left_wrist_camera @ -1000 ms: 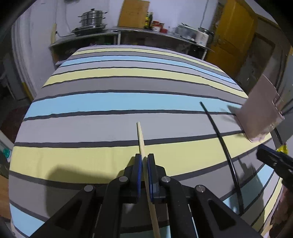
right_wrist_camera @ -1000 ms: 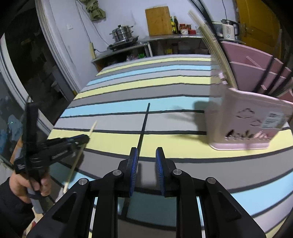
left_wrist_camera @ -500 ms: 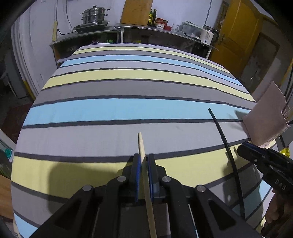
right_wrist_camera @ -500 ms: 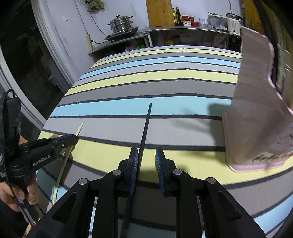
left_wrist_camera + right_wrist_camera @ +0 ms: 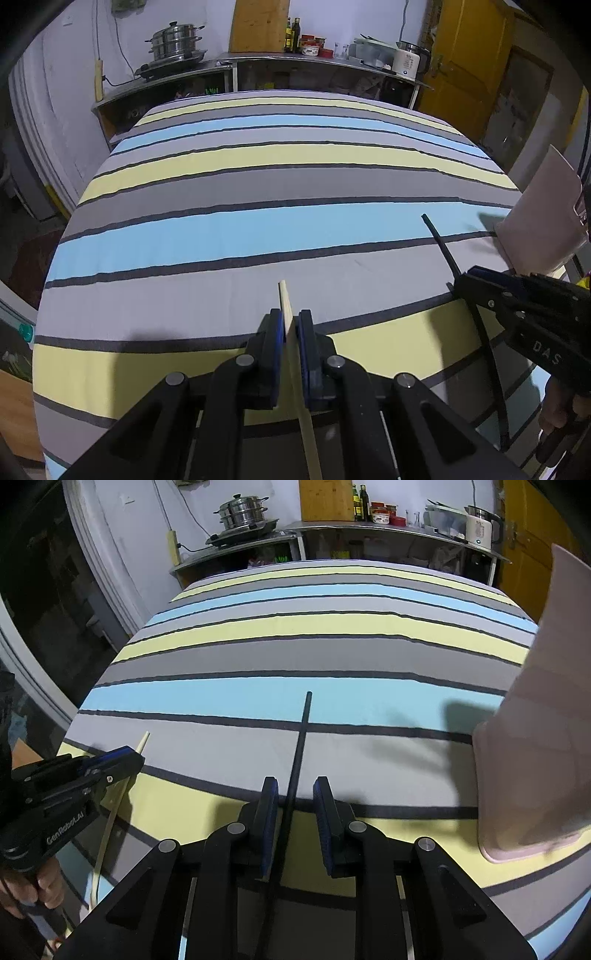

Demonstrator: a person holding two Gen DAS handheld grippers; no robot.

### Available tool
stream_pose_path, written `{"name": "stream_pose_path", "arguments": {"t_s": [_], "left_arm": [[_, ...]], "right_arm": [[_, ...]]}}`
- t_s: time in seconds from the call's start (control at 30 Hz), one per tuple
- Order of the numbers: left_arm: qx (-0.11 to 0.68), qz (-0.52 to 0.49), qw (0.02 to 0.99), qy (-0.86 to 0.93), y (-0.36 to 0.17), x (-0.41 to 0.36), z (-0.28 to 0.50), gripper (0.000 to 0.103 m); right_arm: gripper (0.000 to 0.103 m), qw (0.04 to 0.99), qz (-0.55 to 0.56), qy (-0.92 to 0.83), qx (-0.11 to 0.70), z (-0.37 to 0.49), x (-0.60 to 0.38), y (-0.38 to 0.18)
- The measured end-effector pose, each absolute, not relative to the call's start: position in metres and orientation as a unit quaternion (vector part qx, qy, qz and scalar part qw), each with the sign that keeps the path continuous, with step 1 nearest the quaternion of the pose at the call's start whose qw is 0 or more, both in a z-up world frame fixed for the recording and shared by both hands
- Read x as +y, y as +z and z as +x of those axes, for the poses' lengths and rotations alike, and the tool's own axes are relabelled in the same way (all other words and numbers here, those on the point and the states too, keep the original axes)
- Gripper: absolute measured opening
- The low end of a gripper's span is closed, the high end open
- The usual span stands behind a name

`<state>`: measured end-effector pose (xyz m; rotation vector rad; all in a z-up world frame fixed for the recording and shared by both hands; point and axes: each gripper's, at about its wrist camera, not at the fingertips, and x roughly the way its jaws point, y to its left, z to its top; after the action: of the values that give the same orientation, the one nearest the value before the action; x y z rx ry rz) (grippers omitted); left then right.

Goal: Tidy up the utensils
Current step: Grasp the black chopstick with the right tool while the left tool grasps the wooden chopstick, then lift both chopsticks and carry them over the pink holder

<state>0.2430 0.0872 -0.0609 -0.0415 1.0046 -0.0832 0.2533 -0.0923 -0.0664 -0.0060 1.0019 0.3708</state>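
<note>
Two chopsticks lie before you: a pale wooden chopstick (image 5: 286, 306) pinched tight in your left gripper (image 5: 291, 334), and a black chopstick (image 5: 301, 746) running between the parted, untouching pads of your right gripper (image 5: 295, 812). Both rest on the striped cloth (image 5: 258, 229), a pink holder (image 5: 535, 738) standing at its right edge. Beyond, a steel counter (image 5: 369, 530) carries a steamer pot (image 5: 242, 511).

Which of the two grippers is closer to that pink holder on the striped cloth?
The right. The right gripper, jaws open around a black chopstick, sits just beside the pink holder. The left gripper, shut on a wooden chopstick, is farther away.
</note>
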Motion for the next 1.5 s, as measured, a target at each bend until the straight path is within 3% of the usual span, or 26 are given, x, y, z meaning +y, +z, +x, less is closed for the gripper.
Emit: {"name": "stream_pose_path", "arguments": {"t_s": [0.17,0.27,0.6,1.17,1.5], "left_arm": [[0.479,-0.011,0.877,-0.035,-0.061,0.085,0.242,0.007],[0.479,-0.009,0.877,-0.031,-0.061,0.083,0.242,0.006],[0.471,-0.039,0.880,-0.037,-0.046,0.093,0.236,0.005],[0.380,-0.061,0.918,-0.095,0.057,0.080,0.188,0.005],[0.364,-0.073,0.920,-0.124,0.081,0.070,0.188,0.005]], "right_arm": [[0.020,0.859,-0.044,0.168,0.481,0.256,-0.082,-0.066],[0.008,0.860,-0.057,0.162,0.481,0.259,-0.077,-0.066],[0.006,0.863,-0.017,0.193,0.466,0.250,-0.085,-0.044],[0.006,0.899,0.025,0.213,0.382,0.199,-0.104,0.039],[0.006,0.910,0.042,0.199,0.362,0.181,-0.127,0.061]]}}
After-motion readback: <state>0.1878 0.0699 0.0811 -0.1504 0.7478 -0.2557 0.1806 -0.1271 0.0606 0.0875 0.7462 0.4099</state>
